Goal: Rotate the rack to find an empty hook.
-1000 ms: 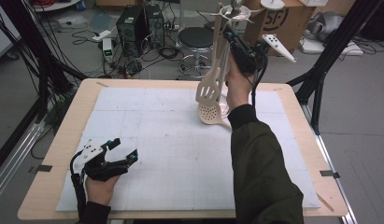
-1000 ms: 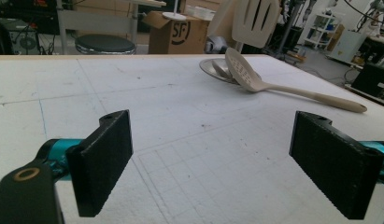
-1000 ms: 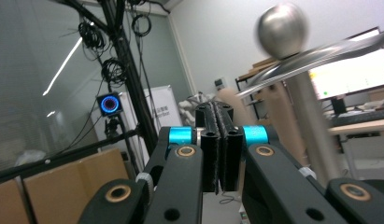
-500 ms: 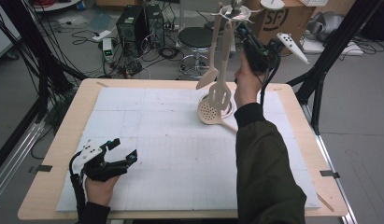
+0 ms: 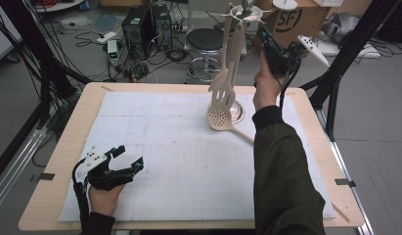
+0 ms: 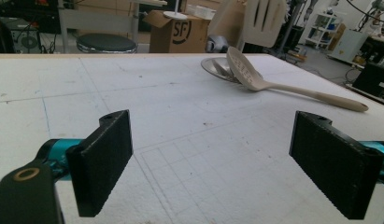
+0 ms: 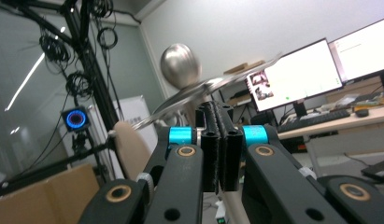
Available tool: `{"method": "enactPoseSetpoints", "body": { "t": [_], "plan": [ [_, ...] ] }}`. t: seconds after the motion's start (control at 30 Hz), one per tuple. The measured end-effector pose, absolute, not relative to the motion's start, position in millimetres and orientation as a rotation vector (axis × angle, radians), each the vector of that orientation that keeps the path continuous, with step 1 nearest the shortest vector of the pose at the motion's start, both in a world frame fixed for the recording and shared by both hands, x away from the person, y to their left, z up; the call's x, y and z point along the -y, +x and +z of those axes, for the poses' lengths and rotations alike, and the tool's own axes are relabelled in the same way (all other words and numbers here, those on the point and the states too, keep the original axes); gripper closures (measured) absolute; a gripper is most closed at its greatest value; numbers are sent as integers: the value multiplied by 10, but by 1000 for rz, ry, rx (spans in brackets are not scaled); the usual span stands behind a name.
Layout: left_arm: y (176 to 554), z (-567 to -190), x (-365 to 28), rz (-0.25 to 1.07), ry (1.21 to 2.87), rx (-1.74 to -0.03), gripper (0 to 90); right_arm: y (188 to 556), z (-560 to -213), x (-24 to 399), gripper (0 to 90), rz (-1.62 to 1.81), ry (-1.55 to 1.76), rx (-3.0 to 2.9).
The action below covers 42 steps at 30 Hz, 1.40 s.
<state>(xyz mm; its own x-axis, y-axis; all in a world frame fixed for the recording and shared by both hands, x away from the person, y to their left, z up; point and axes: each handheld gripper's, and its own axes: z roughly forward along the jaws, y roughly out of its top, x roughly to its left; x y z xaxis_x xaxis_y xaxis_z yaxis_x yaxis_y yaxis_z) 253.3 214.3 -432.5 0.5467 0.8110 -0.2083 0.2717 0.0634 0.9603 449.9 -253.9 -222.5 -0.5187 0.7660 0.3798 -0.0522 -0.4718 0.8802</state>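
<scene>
The right gripper (image 5: 267, 41) is clenched empty, raised beside the hanging cream slotted plastic spatula (image 5: 222, 93) at the desk's far edge. Below, a cream perforated plastic spoon (image 5: 227, 121) rests on the round steel base (image 5: 237, 113). The left gripper (image 5: 122, 161) is held open near the desk's near-left corner.

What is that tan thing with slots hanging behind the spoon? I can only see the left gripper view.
Observer: It's a slotted spatula, and it hangs from the top of a tall metal rack.
Operator: Where's the other gripper?
Observer: The right gripper is up high beside the rack's top, over the far edge of the table.
Operator: Is it open wide like mine?
Observer: No. The right gripper view shows its jaws pressed shut with nothing between them.
</scene>
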Motion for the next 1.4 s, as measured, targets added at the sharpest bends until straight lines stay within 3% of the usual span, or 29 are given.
{"method": "enactPoseSetpoints", "body": {
  "t": [0.7, 1.4],
  "plan": [
    [2530, -4325, -2128, 525, 1509, -970, 139, 4443, -2084, 2619, 899, 2020, 1025, -1220],
    [2523, -4320, -2123, 528, 1508, -968, 139, 4390, -2140, 2328, 899, 1983, 968, -1341]
  ]
}}
